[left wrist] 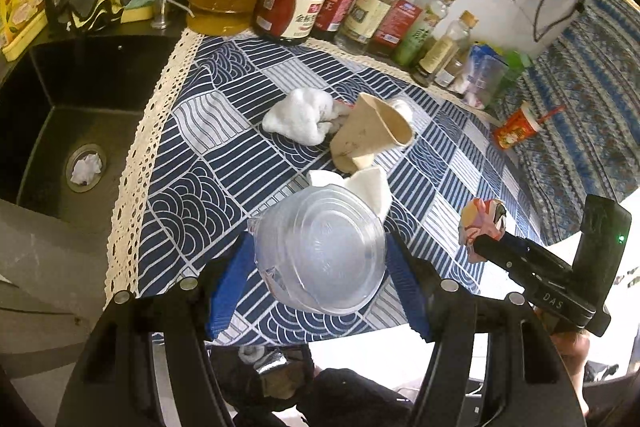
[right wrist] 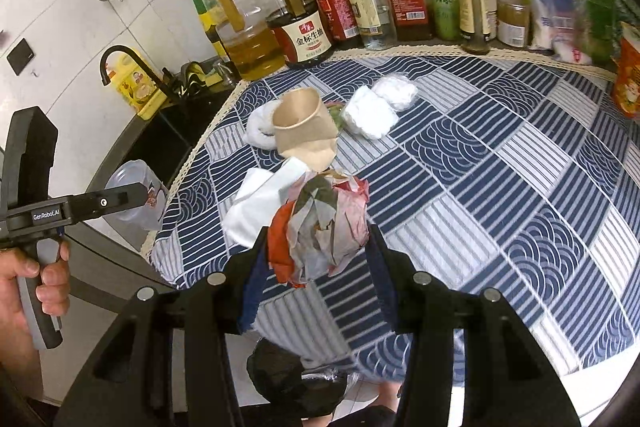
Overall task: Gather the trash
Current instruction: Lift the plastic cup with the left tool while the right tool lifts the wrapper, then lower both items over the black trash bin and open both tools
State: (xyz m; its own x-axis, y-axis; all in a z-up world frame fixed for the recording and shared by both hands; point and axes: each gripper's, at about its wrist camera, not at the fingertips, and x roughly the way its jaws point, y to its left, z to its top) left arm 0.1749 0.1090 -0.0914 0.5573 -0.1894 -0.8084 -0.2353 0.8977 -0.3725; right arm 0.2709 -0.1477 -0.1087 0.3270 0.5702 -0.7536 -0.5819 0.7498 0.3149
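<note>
My left gripper (left wrist: 320, 251) is shut on a clear plastic container (left wrist: 320, 247), held bottom-up above the blue patterned cloth (left wrist: 224, 171); the same container (right wrist: 136, 195) shows at the left of the right wrist view. My right gripper (right wrist: 318, 239) is shut on a crumpled red and white wrapper (right wrist: 324, 223), also seen as the wrapper (left wrist: 482, 221) at the right of the left wrist view. On the cloth lie a squashed brown paper cup (left wrist: 370, 133), a white tissue wad (left wrist: 300, 115), a flat white paper (left wrist: 372, 187), and white wads (right wrist: 368, 113) further back.
A black sink (left wrist: 64, 115) with a white wad in its drain (left wrist: 86, 167) lies left of the cloth. Bottles of oil and sauce (left wrist: 288, 3) line the back wall. A red snack cup (left wrist: 516, 131) stands at the right. A dark bag opening (right wrist: 296, 375) shows below the counter edge.
</note>
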